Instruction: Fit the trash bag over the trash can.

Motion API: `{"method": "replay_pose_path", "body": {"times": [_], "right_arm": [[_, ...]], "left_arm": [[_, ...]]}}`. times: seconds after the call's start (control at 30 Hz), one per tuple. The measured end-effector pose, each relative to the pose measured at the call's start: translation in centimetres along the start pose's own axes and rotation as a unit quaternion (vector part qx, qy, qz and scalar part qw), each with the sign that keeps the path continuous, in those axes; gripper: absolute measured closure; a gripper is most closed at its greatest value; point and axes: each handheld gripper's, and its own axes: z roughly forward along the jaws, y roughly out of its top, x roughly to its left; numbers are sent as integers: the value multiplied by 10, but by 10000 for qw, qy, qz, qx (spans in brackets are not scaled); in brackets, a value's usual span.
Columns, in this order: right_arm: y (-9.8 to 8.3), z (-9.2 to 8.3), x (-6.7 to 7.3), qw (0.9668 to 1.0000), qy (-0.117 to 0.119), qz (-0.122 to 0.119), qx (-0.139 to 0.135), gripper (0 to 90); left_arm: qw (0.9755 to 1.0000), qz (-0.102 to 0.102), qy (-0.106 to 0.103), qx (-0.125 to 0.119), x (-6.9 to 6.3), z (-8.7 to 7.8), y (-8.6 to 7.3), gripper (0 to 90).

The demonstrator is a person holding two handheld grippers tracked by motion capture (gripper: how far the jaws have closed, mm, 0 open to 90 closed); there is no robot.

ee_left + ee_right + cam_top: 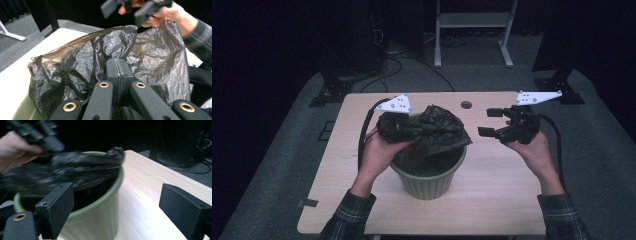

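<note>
A crumpled black plastic bag (439, 127) hangs over the mouth of a green ribbed bin (429, 182) at the middle of the table. My left gripper (412, 127) is shut on the bag's left side and holds it above the rim. In the left gripper view the jaws (117, 67) are pressed together with the bag (155, 57) bunched around them. My right gripper (486, 122) stands open to the right of the bag, with nothing between its fingers. In the right gripper view its jaws (120, 202) frame the bin (100, 207) and the bag (75, 172).
The light wooden table (502, 200) has a small round hole (466, 105) near its far edge. Behind the table stand a white frame (472, 30) and dark stands, and cables lie on the grey floor.
</note>
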Motion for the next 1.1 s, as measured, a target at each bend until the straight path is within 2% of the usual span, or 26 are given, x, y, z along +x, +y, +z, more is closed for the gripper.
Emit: {"method": "replay_pose_path", "body": {"times": [0.23,0.43,0.53,0.67,0.77,0.83,1.1], "right_arm": [[-7,0,20,9997,223,-118,0,109],[-17,-1,32,9989,431,-177,-10,129],[-19,5,36,9977,645,-216,13,251],[-19,12,38,9963,830,-211,-35,528],[-18,13,40,9955,868,-381,-33,790],[-18,12,41,9951,878,-460,-71,893],[-18,6,39,9958,767,-485,-102,899]], "left_arm": [[9998,-148,108,-1,11,6,-3,900],[9998,-164,120,-7,12,8,-3,900],[9998,-152,121,-12,11,8,-2,900],[9998,-163,110,-24,10,6,-3,900],[9998,-148,111,-33,10,3,-4,900],[9998,-180,112,-68,11,-1,-6,900],[9993,-292,137,-182,13,-18,-16,900]]}}
